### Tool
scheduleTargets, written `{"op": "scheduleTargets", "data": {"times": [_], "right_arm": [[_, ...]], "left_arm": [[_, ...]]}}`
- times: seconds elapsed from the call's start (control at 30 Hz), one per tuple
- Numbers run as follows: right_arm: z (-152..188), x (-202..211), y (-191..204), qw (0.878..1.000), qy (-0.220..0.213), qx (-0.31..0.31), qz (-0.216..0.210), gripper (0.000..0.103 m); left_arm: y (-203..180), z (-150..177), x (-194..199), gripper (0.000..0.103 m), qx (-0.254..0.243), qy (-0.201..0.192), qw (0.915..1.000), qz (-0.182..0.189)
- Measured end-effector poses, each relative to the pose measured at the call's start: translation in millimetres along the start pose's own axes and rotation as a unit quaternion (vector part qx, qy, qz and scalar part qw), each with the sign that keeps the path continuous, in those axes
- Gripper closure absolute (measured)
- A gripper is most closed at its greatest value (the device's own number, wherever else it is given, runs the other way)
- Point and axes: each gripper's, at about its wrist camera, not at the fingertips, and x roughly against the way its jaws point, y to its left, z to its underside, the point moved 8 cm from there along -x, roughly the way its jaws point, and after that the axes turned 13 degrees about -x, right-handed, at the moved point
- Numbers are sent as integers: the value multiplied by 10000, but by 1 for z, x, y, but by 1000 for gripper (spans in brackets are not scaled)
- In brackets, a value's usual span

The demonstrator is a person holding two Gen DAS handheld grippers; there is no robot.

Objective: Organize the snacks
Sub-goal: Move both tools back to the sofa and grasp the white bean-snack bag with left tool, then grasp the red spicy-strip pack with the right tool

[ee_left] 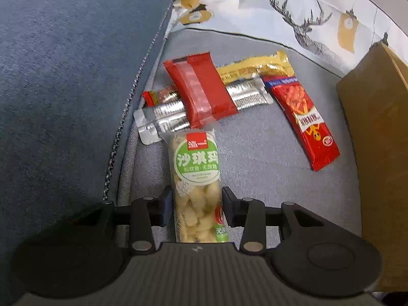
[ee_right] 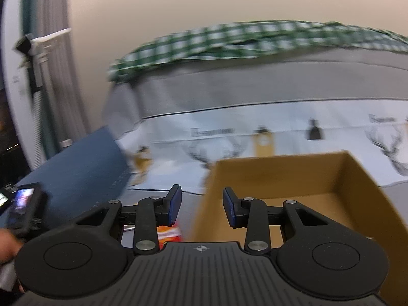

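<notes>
Blur smears most of the right wrist view, so the print on the white cloth [ee_right: 293, 132] and the green checked fabric [ee_right: 229, 38] above the grey sofa back [ee_right: 229, 81] is hard to read. An orange-red wrapper [ee_right: 169, 232] shows only as a scrap under the right gripper [ee_right: 202, 205], half hidden by its linkage. At the far left edge a dark device with a lit screen [ee_right: 21, 201] and part of a hand are cut off.

Seen from the left wrist, the box [ee_left: 377, 127] is cut by the right edge, and two silver packs [ee_left: 163, 117] lie partly under a red pack [ee_left: 201, 89]; a small red-and-gold wrapper [ee_left: 159, 95] peeks out behind them. A yellow pack [ee_left: 255, 66] lies beyond the red pack, its lower edge hidden.

Everything rests on a grey sofa seat [ee_left: 255, 158], with a blue cushion [ee_left: 63, 76] left of the snacks and the deer-print cloth [ee_left: 280, 12] draped behind them. A long red pack [ee_left: 306, 122] lies alone between the pile and the box.

The left gripper [ee_left: 196, 205] points down at the seat, fingers on either side of the green-label snack [ee_left: 195, 178] — whether they press it, I cannot tell. The snack lies lengthwise, its far end just at the silver packs.

The right gripper is held level over the box [ee_right: 293, 178] near its left wall — jaws apart, nothing between them.
</notes>
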Motion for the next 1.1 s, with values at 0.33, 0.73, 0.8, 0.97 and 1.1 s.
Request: {"op": "scheduleTargets", "data": {"times": [0.33,0.73,0.8,0.97,1.1], "right_arm": [[49,-44,95,9963,537,474,-474,57],[70,-139,93,9957,713,447,387,35],[75,-158,89,9943,859,418,479,26],[94,-195,73,9881,1310,296,755,16],[104,-214,59,9834,1483,284,1009,10]], "left_arm": [[5,0,-3,63,248,18,9997,54],[4,1,-3,63,221,-3,9997,67],[3,2,-2,63,189,-9,9998,72],[2,2,-3,63,90,-6,9999,50],[0,1,-4,62,41,-5,10000,26]]}}
